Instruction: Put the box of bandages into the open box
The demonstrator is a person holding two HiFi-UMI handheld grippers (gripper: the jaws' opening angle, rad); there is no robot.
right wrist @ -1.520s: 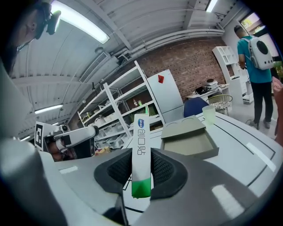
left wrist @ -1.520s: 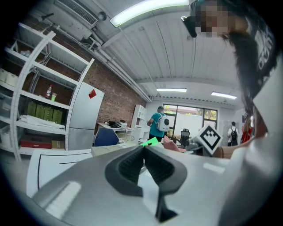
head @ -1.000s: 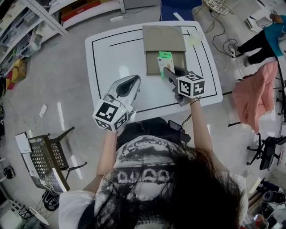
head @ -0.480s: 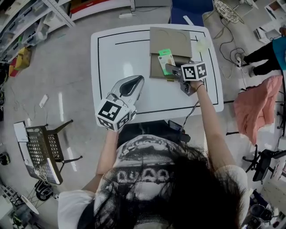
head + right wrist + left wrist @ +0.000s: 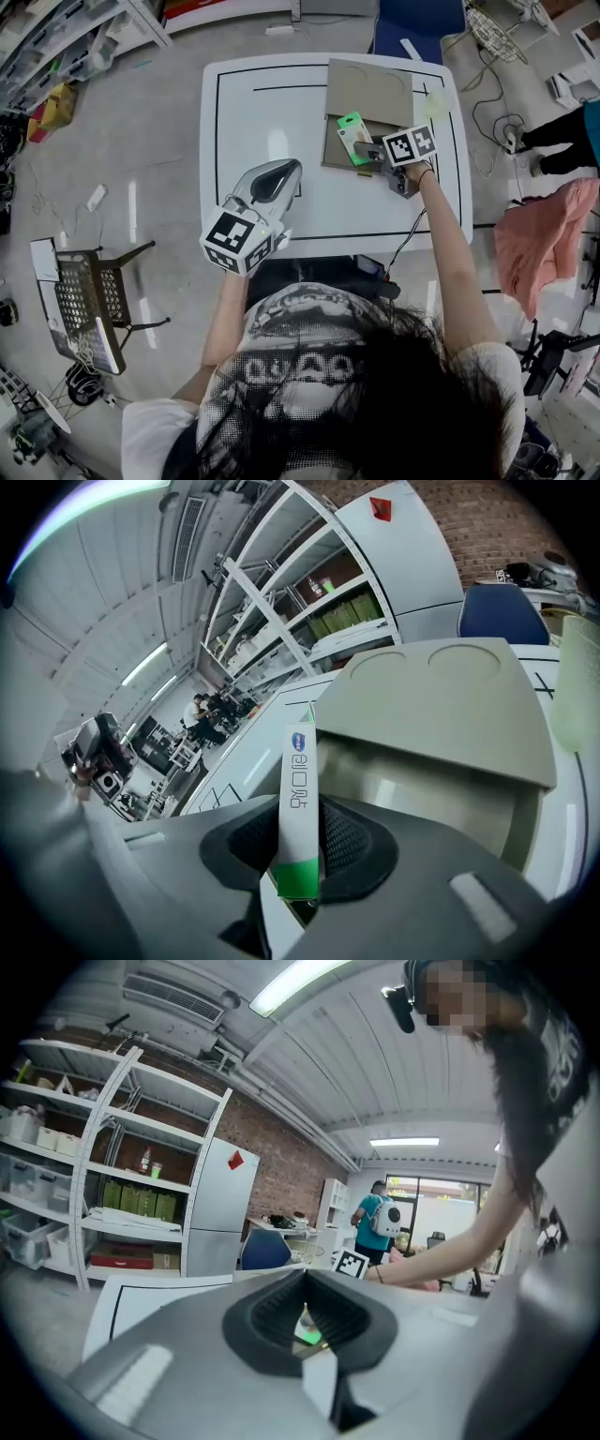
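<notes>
Grips the green-and-white box of bandages (image 5: pixel 352 137) firmly between the jaws of the right gripper (image 5: pixel 370 150), standing on its narrow edge. Hangs over the open cardboard box (image 5: pixel 330 161), close to the left wall, with the raised lid flap behind, toward the far table edge. Cannot tell whether it touches the bottom. Holds the left gripper (image 5: pixel 278 172), jaws together and empty, above the white table (image 5: pixel 246 117), well apart from the carton. Leaves wide free surface between them inside the black border line (image 5: pixel 217 141), but only a narrow strip to the right table edge.
</notes>
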